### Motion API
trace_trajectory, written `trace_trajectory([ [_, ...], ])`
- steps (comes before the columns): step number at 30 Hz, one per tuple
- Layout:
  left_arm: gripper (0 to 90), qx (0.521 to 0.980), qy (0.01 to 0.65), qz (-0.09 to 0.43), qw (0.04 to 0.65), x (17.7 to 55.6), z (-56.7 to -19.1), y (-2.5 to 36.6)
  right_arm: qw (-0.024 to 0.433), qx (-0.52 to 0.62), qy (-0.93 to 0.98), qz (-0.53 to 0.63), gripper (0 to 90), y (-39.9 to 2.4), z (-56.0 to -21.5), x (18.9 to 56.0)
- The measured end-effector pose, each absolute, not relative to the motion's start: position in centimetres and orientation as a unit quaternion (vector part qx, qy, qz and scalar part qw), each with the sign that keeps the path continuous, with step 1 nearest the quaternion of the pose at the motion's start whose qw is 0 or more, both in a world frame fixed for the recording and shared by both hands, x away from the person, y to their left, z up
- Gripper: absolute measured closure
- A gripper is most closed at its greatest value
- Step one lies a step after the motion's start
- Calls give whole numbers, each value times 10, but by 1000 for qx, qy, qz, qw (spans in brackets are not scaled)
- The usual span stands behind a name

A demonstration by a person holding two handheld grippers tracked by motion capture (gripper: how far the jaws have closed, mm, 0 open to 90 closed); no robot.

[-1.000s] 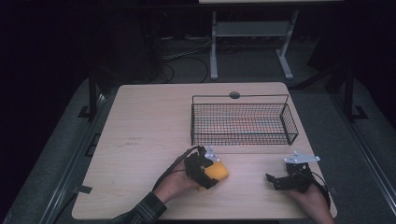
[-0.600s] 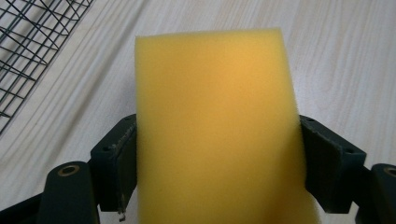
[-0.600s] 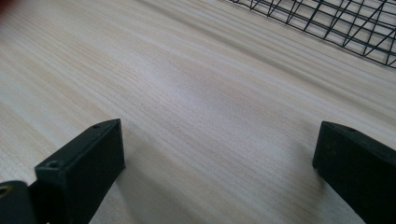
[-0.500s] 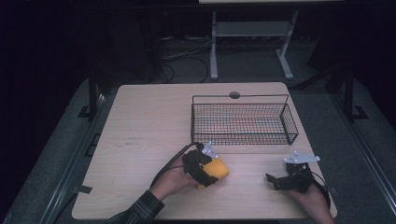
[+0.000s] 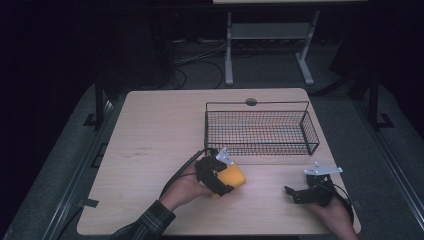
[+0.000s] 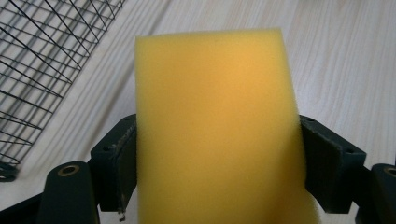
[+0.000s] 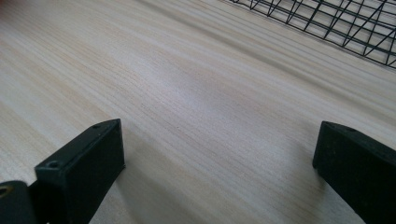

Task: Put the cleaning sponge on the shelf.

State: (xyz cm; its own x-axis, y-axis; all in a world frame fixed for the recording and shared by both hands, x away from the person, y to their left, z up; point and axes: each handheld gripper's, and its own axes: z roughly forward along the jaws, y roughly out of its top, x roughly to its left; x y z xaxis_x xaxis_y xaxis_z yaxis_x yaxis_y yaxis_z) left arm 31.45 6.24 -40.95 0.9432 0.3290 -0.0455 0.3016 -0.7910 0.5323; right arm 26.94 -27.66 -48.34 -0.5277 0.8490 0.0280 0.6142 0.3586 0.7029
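Note:
A yellow sponge block is clamped between the jaws of my left gripper, held just above the table a little in front of the black wire basket. The jaws press on both sides of the sponge. My right gripper rests low over the table near the front right corner, open, with bare wood between its jaws. The basket's mesh shows beyond it, at the top right of the right gripper view.
The light wooden table has a round cable hole behind the basket. A metal stand and cables lie on the dark floor beyond. The basket holds nothing that I can see.
My left gripper with the sponge has moved slightly forward and up toward the basket. The right gripper has stayed where it was.

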Motion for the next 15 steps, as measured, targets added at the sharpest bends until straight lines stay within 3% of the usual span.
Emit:
trace_trajectory([
  [15, 226, 945, 165, 28, 282, 325, -392, 62, 172, 455, 805, 339, 13, -277, -483, 269],
])
